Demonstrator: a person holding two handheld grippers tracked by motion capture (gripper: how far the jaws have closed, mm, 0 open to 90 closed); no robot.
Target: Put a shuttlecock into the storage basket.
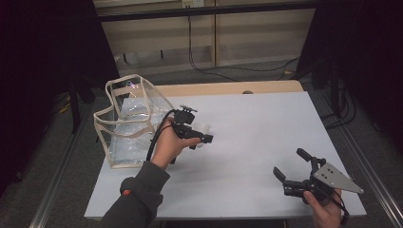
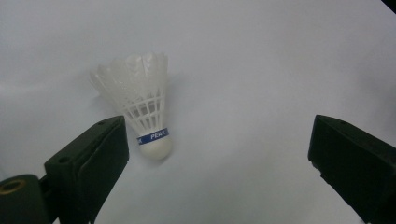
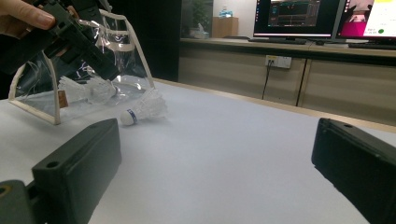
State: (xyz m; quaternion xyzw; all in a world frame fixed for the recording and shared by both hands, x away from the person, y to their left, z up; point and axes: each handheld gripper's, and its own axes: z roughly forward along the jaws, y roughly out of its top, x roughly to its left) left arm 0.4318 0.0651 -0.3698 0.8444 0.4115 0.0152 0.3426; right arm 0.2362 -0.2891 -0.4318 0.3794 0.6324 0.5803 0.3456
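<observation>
A white feather shuttlecock (image 2: 140, 105) with a blue band lies on its side on the white table (image 1: 256, 128), cork towards my left gripper. That gripper (image 2: 219, 154) hovers just above it, open, the shuttlecock close to the left jaw and untouched. From above, my left gripper (image 1: 202, 141) is at the table's left-middle, beside the shuttlecock (image 1: 205, 128). My right gripper (image 1: 291, 164) is open near the front right corner, with nothing in it. Its view has the shuttlecock (image 3: 144, 108) farther off under the left gripper (image 3: 105, 70).
A clear plastic bag (image 1: 128, 121) with cream trim stands open at the table's left edge; inside it lie other shuttlecocks (image 3: 88, 89). Beyond the table are a counter with monitors (image 3: 299, 18) and hanging cables (image 1: 199, 57).
</observation>
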